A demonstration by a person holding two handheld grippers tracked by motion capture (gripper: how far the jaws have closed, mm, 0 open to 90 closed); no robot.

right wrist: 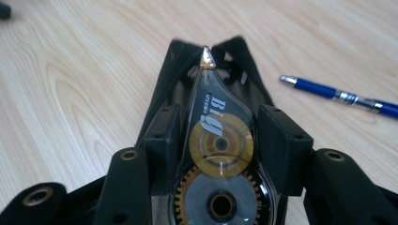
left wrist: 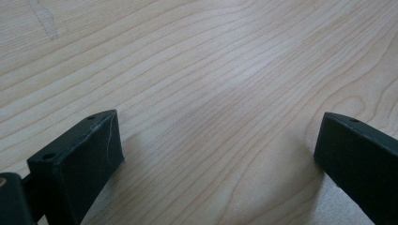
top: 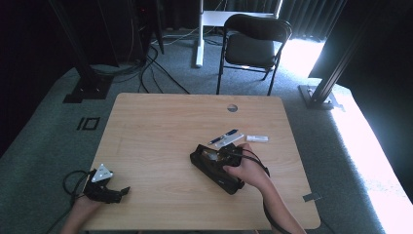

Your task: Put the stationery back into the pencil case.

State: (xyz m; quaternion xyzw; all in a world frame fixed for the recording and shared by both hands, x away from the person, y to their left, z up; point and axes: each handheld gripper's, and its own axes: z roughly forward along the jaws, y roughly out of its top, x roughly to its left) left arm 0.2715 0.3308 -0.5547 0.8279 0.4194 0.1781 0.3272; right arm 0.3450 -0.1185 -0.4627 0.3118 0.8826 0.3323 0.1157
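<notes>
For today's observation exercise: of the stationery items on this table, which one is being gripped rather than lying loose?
The correction tape dispenser, clamped between the right gripper's jaws above a black pencil case. The blue pen and white eraser lie loose on the table.

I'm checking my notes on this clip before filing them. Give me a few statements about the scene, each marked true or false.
1. The right claw is shut on the correction tape dispenser. True.
2. The left claw holds the blue pen. False: its jaws stand open over bare table; the blue pen lies on the wood.
3. The dispenser sits over a black pencil case. True.
4. The white eraser lies inside the case. False: it lies on the table, beyond the pen.
5. A black chair stands beyond the table. True.
</notes>
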